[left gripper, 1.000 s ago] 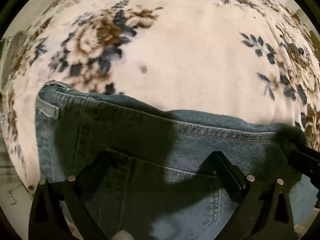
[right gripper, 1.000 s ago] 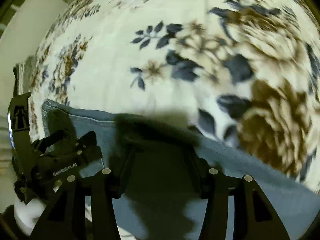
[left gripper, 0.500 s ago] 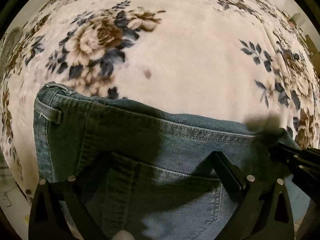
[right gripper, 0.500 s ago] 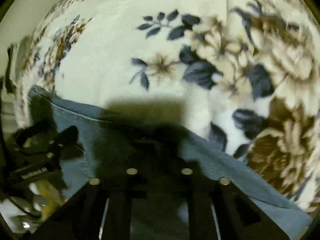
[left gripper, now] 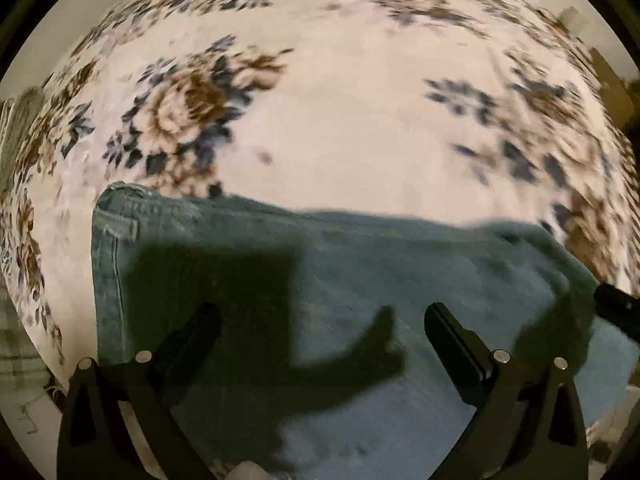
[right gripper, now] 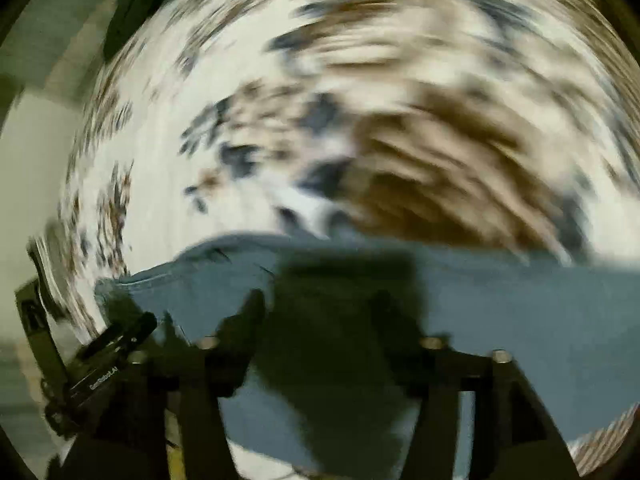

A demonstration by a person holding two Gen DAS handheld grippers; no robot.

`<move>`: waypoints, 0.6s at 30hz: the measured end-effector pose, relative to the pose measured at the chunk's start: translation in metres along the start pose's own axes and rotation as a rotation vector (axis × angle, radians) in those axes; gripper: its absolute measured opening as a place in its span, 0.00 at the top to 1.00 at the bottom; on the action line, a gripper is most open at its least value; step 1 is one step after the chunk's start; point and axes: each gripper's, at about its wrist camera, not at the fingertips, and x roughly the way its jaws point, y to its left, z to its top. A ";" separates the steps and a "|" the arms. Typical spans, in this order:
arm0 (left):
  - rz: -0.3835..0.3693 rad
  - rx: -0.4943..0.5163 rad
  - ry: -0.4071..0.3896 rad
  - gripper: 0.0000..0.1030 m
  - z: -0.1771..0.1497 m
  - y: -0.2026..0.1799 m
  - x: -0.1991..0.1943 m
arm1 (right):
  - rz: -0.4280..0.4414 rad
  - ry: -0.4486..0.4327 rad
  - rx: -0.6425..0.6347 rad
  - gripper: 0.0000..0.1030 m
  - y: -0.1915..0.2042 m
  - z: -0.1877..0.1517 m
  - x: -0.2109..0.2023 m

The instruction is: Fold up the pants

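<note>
Blue jeans (left gripper: 400, 272) lie folded flat on a floral blanket, the waistband corner (left gripper: 116, 208) at the left. My left gripper (left gripper: 320, 316) hovers above them, wide open, holding nothing and casting a shadow on the denim. In the heavily blurred right wrist view the jeans (right gripper: 520, 300) run across the lower half. My right gripper (right gripper: 320, 308) is over them with its jaws opening; no cloth is pinched between them. The right gripper's tip (left gripper: 616, 308) shows at the right edge of the left wrist view. The left gripper (right gripper: 112, 352) appears at the lower left of the right wrist view.
The cream blanket (left gripper: 340, 120) with brown and blue flowers spreads far beyond the jeans. Its edge and a pale floor (left gripper: 24, 420) show at the lower left. Dark furniture (left gripper: 616, 88) stands at the far right.
My left gripper has lifted off the jeans, still open. My right gripper shut, then opened again while it swung sideways along the jeans and rolled.
</note>
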 end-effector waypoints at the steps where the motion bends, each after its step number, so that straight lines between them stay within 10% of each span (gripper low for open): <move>1: -0.006 0.023 -0.001 0.00 -0.007 -0.010 -0.006 | -0.010 -0.018 0.069 0.40 -0.031 -0.016 -0.016; 13: -0.084 0.284 0.139 0.00 -0.096 -0.179 0.012 | -0.203 -0.091 0.639 0.40 -0.332 -0.178 -0.090; 18: -0.091 0.309 0.222 0.00 -0.100 -0.217 0.048 | -0.067 -0.222 0.780 0.40 -0.410 -0.195 -0.108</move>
